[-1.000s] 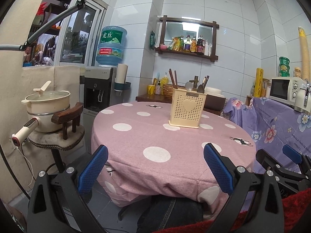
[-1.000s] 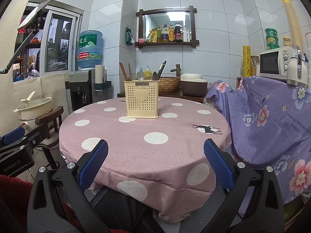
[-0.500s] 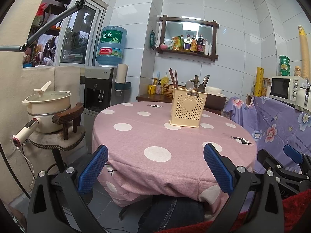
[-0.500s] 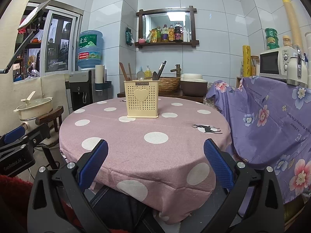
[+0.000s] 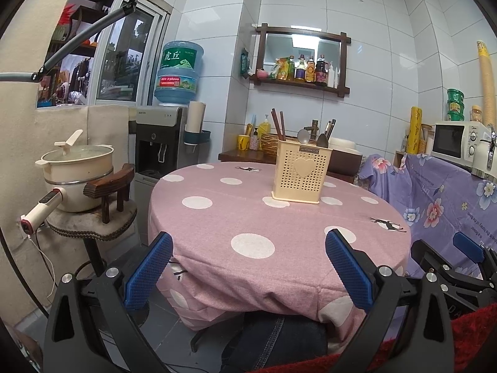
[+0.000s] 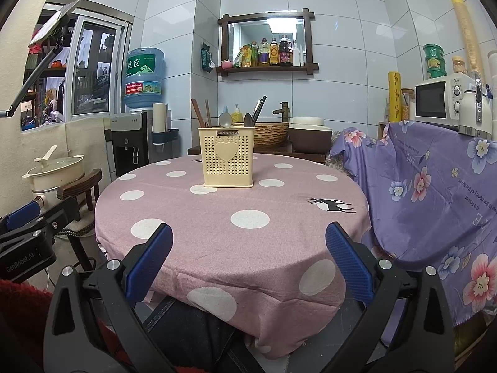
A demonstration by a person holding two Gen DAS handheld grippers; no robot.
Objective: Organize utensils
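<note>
One utensil holder, two spoons.

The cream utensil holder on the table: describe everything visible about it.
The utensil holder is a cream, plastic-looking box with perforated walls, a raised heart on its front and a small dark label at the rim. It stands upright on the pink polka-dot tablecloth, toward the far side. Brown chopsticks, a metal spoon and dark-handled utensils stick out of its top. Both grippers are well short of it.
</note>
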